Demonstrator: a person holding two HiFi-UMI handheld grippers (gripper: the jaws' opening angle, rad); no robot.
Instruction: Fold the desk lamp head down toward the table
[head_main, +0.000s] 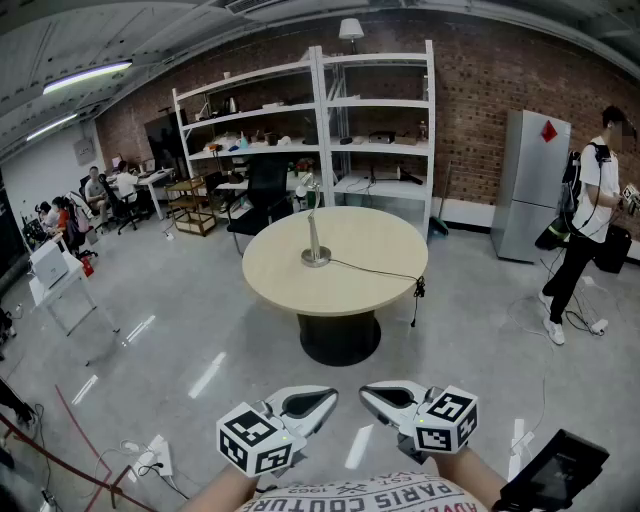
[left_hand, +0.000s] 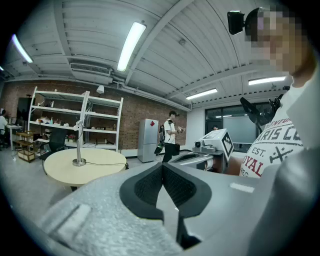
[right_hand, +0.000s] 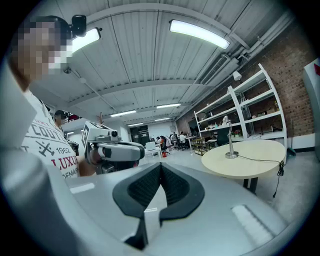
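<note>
The desk lamp (head_main: 314, 238) stands upright on a round beige table (head_main: 370, 285) across the floor. It has a silver base, a thin stem and a small head at the top. Its cable (head_main: 380, 270) runs right to the table's edge. Both grippers are held close to the person's body, far from the table. My left gripper (head_main: 328, 397) and right gripper (head_main: 368, 392) are shut on nothing, tips near each other. The lamp (left_hand: 78, 145) shows at the left of the left gripper view, beyond my left gripper (left_hand: 162, 165). In the right gripper view the lamp (right_hand: 230, 142) is at the right, past my right gripper (right_hand: 161, 165).
White shelving (head_main: 310, 110) lines the brick wall behind the table, with a black chair (head_main: 262, 195) in front. A grey fridge (head_main: 530, 185) and a standing person (head_main: 585, 220) are at the right. Several people sit at desks at the far left. A power strip (head_main: 150, 460) lies on the floor.
</note>
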